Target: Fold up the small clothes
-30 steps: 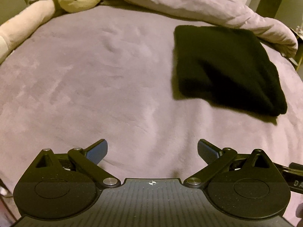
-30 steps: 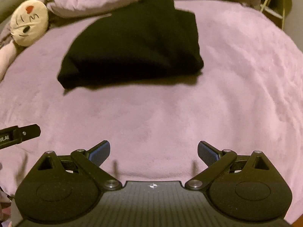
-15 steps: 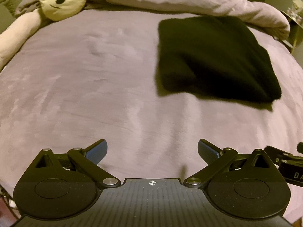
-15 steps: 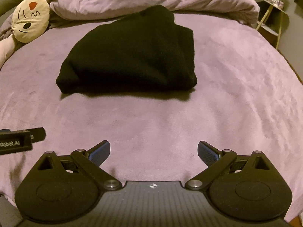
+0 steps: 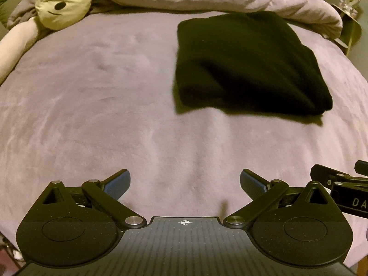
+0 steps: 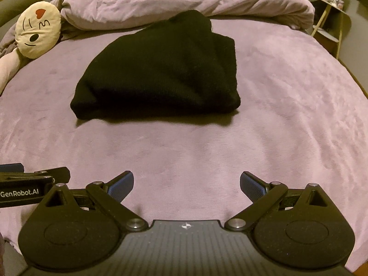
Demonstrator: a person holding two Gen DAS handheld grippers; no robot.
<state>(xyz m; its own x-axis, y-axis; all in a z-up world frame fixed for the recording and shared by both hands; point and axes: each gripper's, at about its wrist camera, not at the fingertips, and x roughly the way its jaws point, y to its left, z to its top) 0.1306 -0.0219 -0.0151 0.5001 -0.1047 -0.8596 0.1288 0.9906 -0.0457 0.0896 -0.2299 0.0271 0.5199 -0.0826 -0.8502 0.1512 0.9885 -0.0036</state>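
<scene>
1. Garment (image 6: 158, 73) first: a black knit piece lies on the bed (image 6: 287, 115), already folded into a thick, roughly square bundle.
2. Nearest the cameras, the left gripper (image 5: 185, 184) has its jaws spread wide with nothing between them; bare bed shows under the gap.
3. The right gripper (image 6: 186, 184) is the same: jaws wide apart, holding nothing. Both sit well short of the garment, side by side.
4. Beyond the grippers, the garment rests mid-bed, its near edge thick and rounded, layers stacked. Its back edge is bunched and less tidy.
5. Beyond the garment lies a rumpled duvet (image 6: 184, 2); left of the garment, a cat-face pillow (image 6: 38, 30).
6. Judged from this, the folding looks essentially finished. At most a squaring of the back edge is left; no other clothes show.
</scene>
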